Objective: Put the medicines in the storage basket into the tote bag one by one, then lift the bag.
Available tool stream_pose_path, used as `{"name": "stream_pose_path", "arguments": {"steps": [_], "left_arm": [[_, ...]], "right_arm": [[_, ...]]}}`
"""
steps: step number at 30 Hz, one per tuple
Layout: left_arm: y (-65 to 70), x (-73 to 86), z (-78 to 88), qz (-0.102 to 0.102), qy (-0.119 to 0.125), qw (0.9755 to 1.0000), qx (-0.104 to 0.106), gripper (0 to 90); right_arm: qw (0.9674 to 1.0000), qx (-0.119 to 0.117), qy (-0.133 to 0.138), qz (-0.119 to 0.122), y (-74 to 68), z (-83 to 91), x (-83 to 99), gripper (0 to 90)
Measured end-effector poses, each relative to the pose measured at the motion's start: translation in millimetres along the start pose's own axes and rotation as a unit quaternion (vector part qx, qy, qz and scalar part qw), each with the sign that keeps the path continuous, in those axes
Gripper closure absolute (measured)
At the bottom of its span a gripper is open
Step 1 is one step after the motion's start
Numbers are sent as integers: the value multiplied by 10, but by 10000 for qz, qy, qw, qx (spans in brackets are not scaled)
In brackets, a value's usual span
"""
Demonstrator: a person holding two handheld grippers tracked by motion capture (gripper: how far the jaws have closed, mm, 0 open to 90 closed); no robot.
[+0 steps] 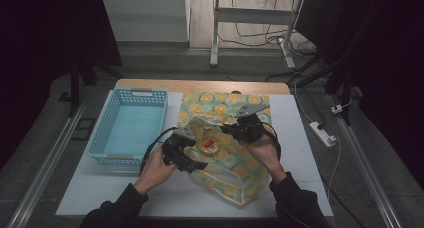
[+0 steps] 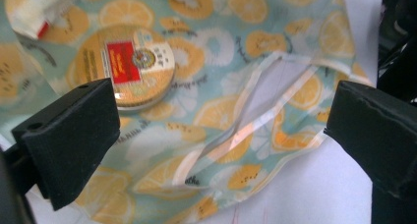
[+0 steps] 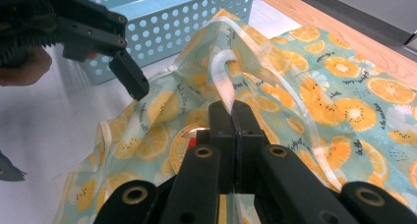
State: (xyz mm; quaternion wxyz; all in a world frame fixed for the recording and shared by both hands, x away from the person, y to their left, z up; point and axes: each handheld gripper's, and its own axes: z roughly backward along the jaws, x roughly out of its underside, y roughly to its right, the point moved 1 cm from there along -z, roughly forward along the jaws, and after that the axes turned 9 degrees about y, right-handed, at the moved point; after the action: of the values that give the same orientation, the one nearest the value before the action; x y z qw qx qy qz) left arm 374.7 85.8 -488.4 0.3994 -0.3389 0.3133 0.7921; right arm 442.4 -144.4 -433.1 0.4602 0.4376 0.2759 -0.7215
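Observation:
A teal bag printed with orange slices (image 1: 235, 163) lies on the white tabletop. Inside it rests a round tin with a red label (image 1: 208, 144) (image 2: 129, 67). My right gripper (image 1: 227, 129) (image 3: 231, 113) is shut on the bag's clear plastic handle (image 3: 231, 76) and holds that edge lifted. My left gripper (image 1: 192, 163) (image 2: 221, 121) hovers over the bag's mouth, open wide with nothing between its pads (image 2: 74, 135). The tin sits just beyond its left jaw. In the right gripper view the left gripper (image 3: 129, 79) shows at the upper left.
A light blue perforated basket (image 1: 131, 125) (image 3: 187, 17) stands to the left of the bag. A white packet (image 2: 34, 13) lies in the bag near the tin. Bare white tabletop (image 1: 100, 188) runs along the front and right. A power strip (image 1: 322, 134) lies on the floor at the right.

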Motion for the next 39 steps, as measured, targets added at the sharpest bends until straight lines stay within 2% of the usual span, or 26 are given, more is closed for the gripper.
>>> {"name": "stream_pose_path", "arguments": {"steps": [3,13,19,23,26,28,31,35,39], "left_arm": [[14,16,-60,-87,-115,9999,-62,2],[29,114,-296,-256,-406,9987,180,22],[54,166,-413,-494,-693,9964,-7,84],[51,206,-488,-637,-924,9935,-165,190],[43,216,-499,-680,-943,9929,-262,291],[29,211,-484,-620,-927,9934,-274,390],[30,219,-467,-749,-964,9917,-391,499],[58,213,-458,-836,-1048,9904,-324,584],[76,212,-457,-841,-1091,9904,-123,790]], "right_arm": [[10000,-3,-15,1,0,1,6,899],[10000,-3,-53,8,-4,-23,21,898],[10000,2,-44,-14,-4,-22,23,898],[10000,-13,-64,5,-8,-24,24,898],[10000,-14,-63,15,-11,-26,23,898],[10000,-13,-65,9,-11,-25,23,898],[10000,-13,-69,7,-11,-26,25,898],[10000,-15,-72,11,-17,-26,24,898],[10000,-2,-63,5,-13,-20,22,898]]}}
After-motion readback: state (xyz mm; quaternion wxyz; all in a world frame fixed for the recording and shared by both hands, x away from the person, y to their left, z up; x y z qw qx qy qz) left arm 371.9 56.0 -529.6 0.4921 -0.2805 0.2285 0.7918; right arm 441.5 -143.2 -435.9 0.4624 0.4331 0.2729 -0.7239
